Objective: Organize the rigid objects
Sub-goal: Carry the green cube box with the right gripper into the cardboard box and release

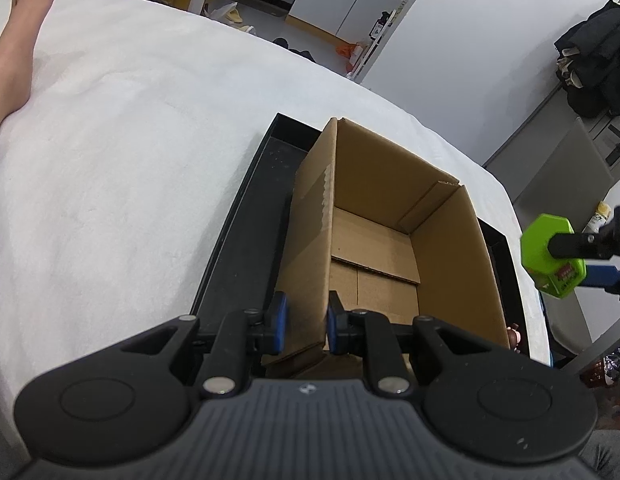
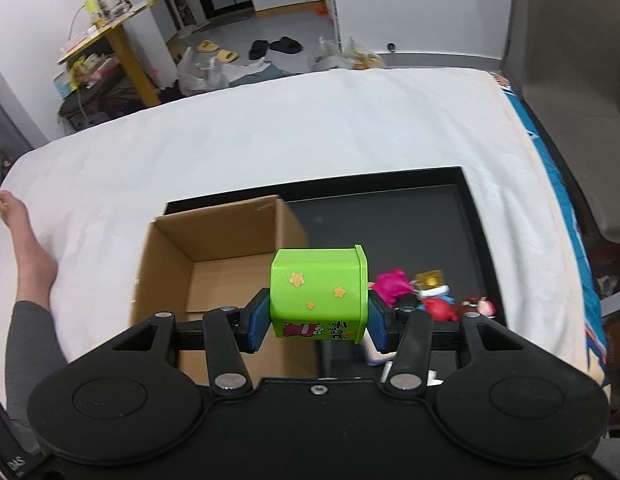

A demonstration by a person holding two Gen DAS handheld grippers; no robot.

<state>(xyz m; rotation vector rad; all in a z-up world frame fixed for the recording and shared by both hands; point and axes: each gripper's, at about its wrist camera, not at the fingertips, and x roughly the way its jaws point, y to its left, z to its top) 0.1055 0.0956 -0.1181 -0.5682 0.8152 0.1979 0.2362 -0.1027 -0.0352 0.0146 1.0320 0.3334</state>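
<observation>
Two handheld grippers work over a bed spread with a white blanket [image 2: 294,128], on which a shallow black tray [image 2: 394,216] carries the objects. Beyond the bed's far edge lie a grey floor, slippers [image 2: 218,51], plastic bags and white cabinets; a yellow-legged shelf [image 2: 122,52] stands at the far left of the right wrist view. A person's bare foot [image 2: 18,236] rests on the blanket near its left edge.

An open cardboard box [image 1: 390,240] sits on the left part of the tray, empty inside as far as can be seen. Near the tray's right near corner a cluster of small toy figures [image 2: 430,292] lies, pink, red and gold, partly hidden behind the right gripper's finger.

The left gripper [image 1: 308,322] is clamped on the box's near-left wall, its blue pads [image 1: 279,316] pressing the cardboard from both sides. The right gripper [image 2: 318,322] grips a lime-green box [image 2: 320,294] with yellow stars and a printed label, lying on its side between the pads and lifted clear of the tray, between the cardboard box's right wall and the toy figures. From the left wrist view that green box hangs beyond the tray's right edge.
</observation>
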